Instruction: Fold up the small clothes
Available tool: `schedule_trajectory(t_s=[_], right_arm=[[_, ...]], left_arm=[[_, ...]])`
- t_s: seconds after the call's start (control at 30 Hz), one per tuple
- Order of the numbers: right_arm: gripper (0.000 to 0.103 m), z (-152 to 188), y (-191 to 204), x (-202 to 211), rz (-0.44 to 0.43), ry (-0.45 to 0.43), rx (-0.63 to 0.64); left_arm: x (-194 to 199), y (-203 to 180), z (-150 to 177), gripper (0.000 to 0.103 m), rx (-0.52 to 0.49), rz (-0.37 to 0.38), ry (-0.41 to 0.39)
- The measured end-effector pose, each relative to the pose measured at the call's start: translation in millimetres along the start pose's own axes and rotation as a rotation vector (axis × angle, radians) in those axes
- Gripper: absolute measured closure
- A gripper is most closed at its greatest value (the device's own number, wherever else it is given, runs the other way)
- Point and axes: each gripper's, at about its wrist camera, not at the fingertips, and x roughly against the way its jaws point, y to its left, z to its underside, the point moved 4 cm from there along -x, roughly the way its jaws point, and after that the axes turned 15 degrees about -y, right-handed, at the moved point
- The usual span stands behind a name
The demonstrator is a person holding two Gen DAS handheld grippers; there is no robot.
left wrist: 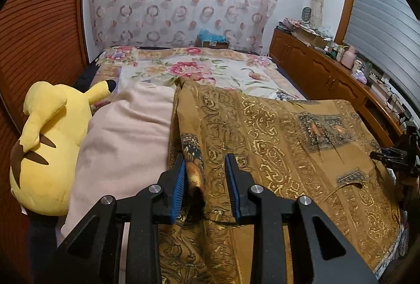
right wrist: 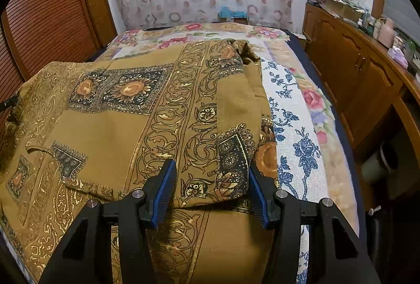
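The left gripper point(left wrist: 206, 187) stands narrow, with a raised fold of the garment point(left wrist: 275, 142) between its pads; whether they truly pinch it I cannot tell. The right gripper point(right wrist: 211, 192) stands half wide over the garment's point(right wrist: 118, 121) near hem, the cloth under and between its fingers, not gripped as far as shows.

The garment, mustard with gold scrollwork, lies spread on the bed point(left wrist: 183, 66). Its right side already looks doubled over; the left edge is lifted. I judge folding is begun, with most folds left.

Left of the garment lie a pink blanket point(left wrist: 126, 137) and a yellow plush point(left wrist: 50, 142), close by. Beyond the garment the bed lies open. A cabinet point(right wrist: 349, 69) runs along the right.
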Motion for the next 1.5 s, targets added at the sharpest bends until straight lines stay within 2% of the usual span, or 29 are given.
schedule_trajectory(t_s=[0.2,0.4,0.5,0.6,0.63,0.67,0.7,0.73,0.77,0.83,0.93,1.3,1.5], right_arm=[[0.047,0.3,0.2,0.0,0.0,-0.001,0.0],[0.047,0.5,0.0,0.1,-0.003,-0.002,-0.003],[0.047,0.3,-0.9,0.1,-0.005,-0.002,-0.004],[0.048,0.1,-1.2,0.4,-0.004,-0.003,-0.003],[0.05,0.1,-1.3,0.2,0.002,-0.002,0.0],[0.052,-0.4,-2.1,0.3,0.008,-0.002,0.005],[0.058,-1.0,-2.1,0.6,0.011,-0.006,0.009],[0.067,-2.3,-0.9,1.1,0.004,-0.011,0.02],[0.072,-3.6,0.4,0.9,-0.006,-0.01,0.032],[0.089,-8.0,2.6,1.7,-0.007,-0.015,0.053],[0.098,-16.7,4.2,6.4,-0.027,-0.041,0.059],[0.1,-31.0,-1.9,42.3,-0.07,-0.142,0.001],[0.1,-18.5,-2.5,65.9,-0.079,-0.176,0.013]], left_arm=[[6.0,-7.1,-7.0,0.072,-0.019,0.01,-0.013],[0.0,-11.0,-0.5,0.072,-0.061,-0.029,0.044],[-12.2,-0.8,10.3,0.072,-0.026,-0.044,0.094],[-18.6,4.1,15.7,0.072,-0.02,-0.045,0.104],[-19.9,4.7,16.4,0.072,-0.016,-0.041,0.106],[-21.9,5.2,17.1,0.078,-0.016,-0.036,0.112],[-24.4,6.0,18.4,0.085,-0.021,-0.038,0.121],[-25.9,6.2,19.1,0.088,-0.027,-0.043,0.125],[-26.6,6.3,18.8,0.097,-0.03,-0.043,0.12],[-25.5,4.8,17.0,0.099,-0.025,-0.036,0.113],[-17.3,0.3,11.5,0.099,-0.011,-0.02,0.081],[32.1,-2.0,-4.6,0.1,0.025,-0.009,-0.019],[65.2,-9.2,-0.8,0.1,0.01,0.004,-0.062]])
